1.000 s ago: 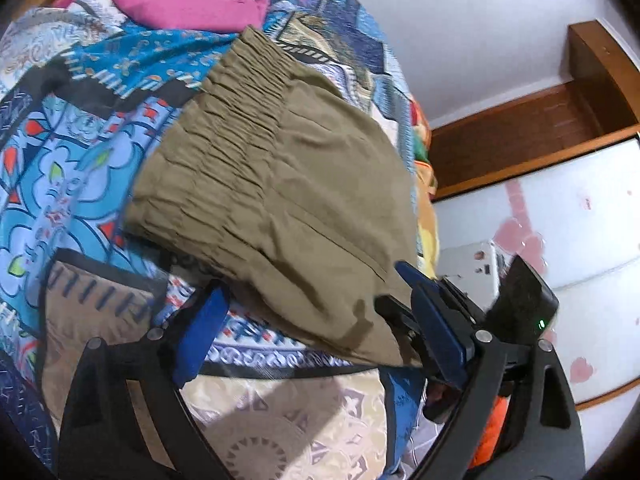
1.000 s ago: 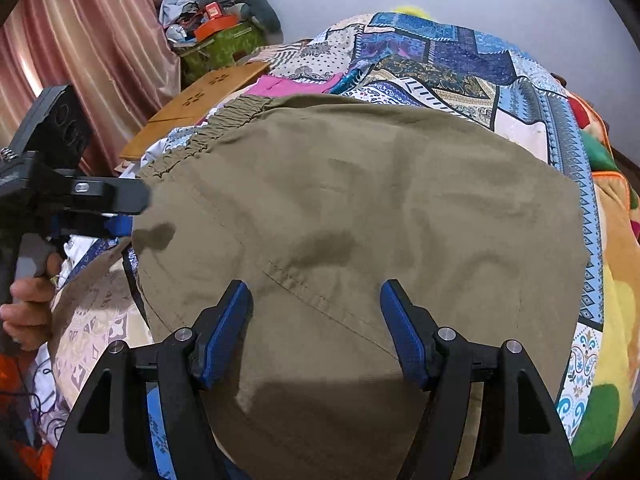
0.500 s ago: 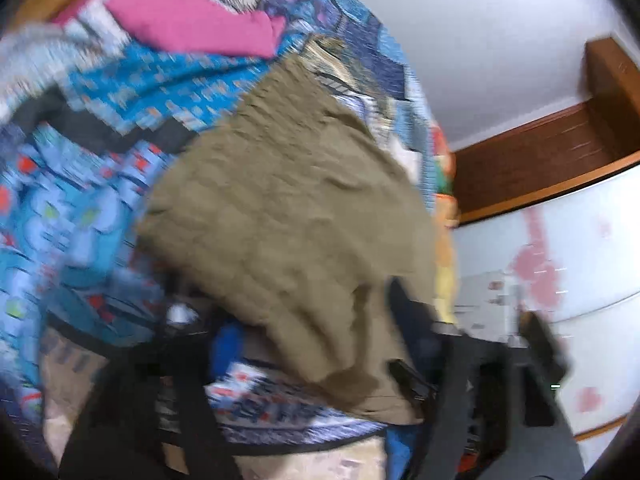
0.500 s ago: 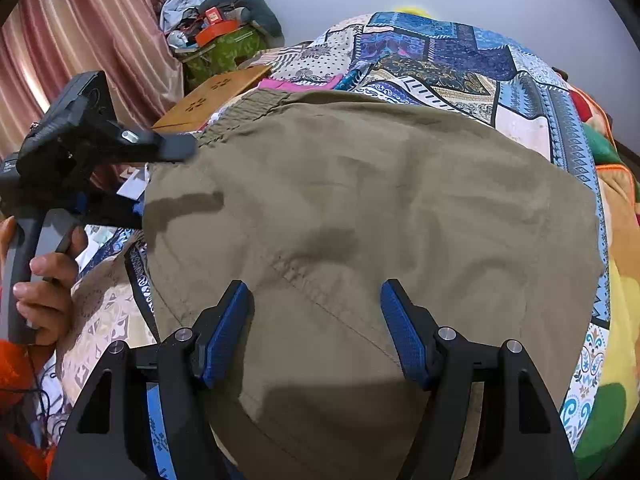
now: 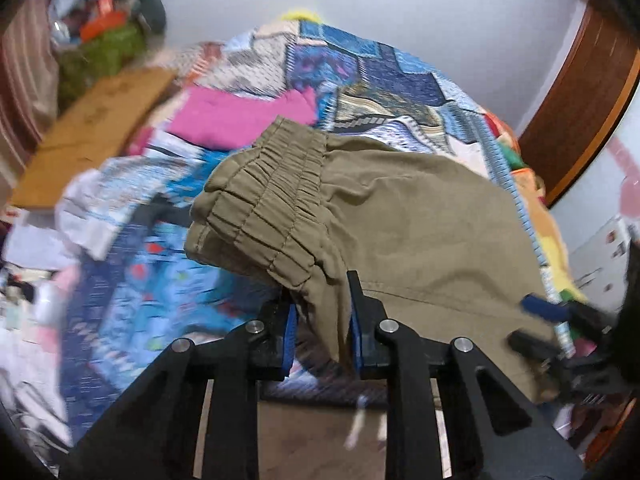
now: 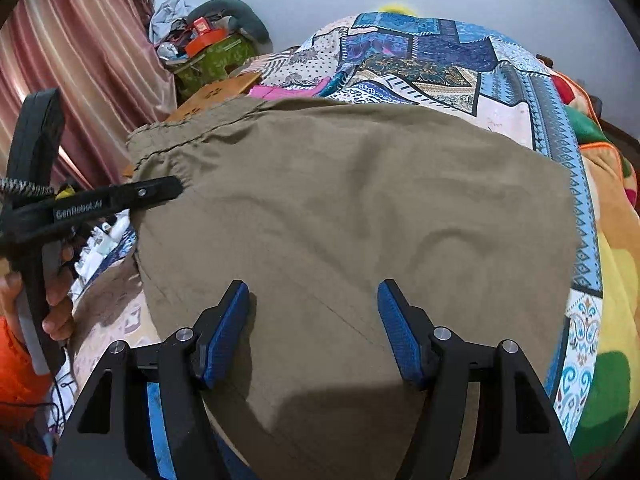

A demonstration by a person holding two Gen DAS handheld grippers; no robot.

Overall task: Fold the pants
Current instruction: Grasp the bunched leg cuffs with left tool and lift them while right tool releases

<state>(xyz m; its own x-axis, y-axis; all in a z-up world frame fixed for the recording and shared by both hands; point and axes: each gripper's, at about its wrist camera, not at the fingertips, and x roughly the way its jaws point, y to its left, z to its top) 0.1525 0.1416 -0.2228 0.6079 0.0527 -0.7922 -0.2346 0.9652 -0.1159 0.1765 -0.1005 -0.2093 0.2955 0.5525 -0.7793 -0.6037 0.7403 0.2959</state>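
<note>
Olive-brown pants [image 5: 420, 208] lie folded on a patchwork bedspread, elastic waistband [image 5: 272, 200] to the left. My left gripper [image 5: 322, 320] is shut on the near corner of the pants by the waistband, with cloth pinched between its blue pads. In the right wrist view the pants [image 6: 352, 208] fill the middle. My right gripper [image 6: 314, 320] is open, its jaws wide apart just above the near edge of the cloth. The left gripper [image 6: 176, 188] shows there at the left edge of the pants, held by a hand.
The patchwork bedspread [image 6: 432, 64] covers the bed. A pink garment [image 5: 240, 116] lies behind the waistband. A wooden board [image 5: 92, 136], a green bag with clutter [image 6: 212, 60] and a curtain [image 6: 80, 64] are at the left. A wooden door frame [image 5: 580, 92] stands at the right.
My left gripper has swung round to the waistband corner and closed on the cloth; it was open before. The right gripper has stayed open over the near edge.
</note>
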